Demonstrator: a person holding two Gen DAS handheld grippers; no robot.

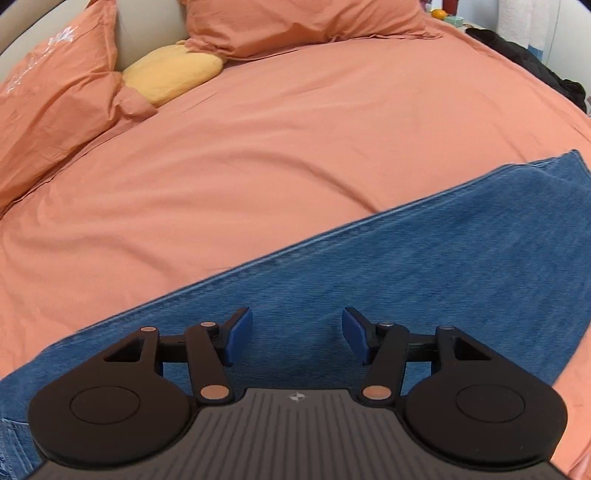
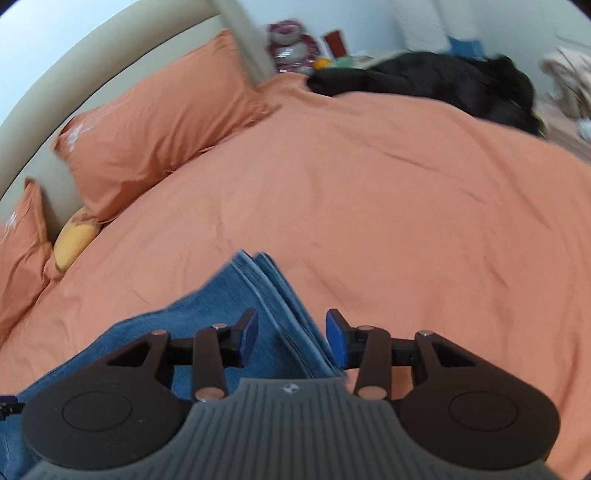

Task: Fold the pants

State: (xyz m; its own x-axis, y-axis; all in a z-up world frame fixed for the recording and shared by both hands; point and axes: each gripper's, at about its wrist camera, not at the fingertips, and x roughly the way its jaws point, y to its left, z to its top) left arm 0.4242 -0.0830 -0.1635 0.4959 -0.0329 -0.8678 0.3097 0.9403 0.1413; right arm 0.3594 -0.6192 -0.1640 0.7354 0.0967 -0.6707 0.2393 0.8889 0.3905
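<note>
- At the far left of your left wrist view an orange cotton pillow (image 1: 51,107) leans against the pale padded headboard (image 1: 147,33), with a soft yellow cushion (image 1: 171,75) tucked just beside it.
- A second orange pillow (image 1: 295,26) lies further right along the headboard; its top is cut off by the frame.
- The orange bed cover (image 1: 295,155) spreads wrinkled across the middle, bare of anything between the pillows and the denim.
- The blue denim pants (image 1: 406,266) lie flat on the cover, running diagonally from lower left up to a hem end at the right edge.
- Your left gripper (image 1: 297,339) hovers over the denim with its blue-padded fingers wide apart and nothing between them; whether the tips touch the fabric, you cannot tell.
- A dark heap of black clothing (image 1: 532,62) sits at the far right edge of the bed, well apart from the pants.
- In the right wrist view the picture is blurred; the layered leg hems of the pants (image 2: 258,280) end just ahead of your right gripper (image 2: 291,341).
- That gripper is spread wide too, its left finger over denim, its right finger (image 2: 338,341) over the orange cover just past the stacked hem edges.
- Behind the bed a reddish plush toy (image 2: 291,46) and small bedside items are too blurred to name.
</note>
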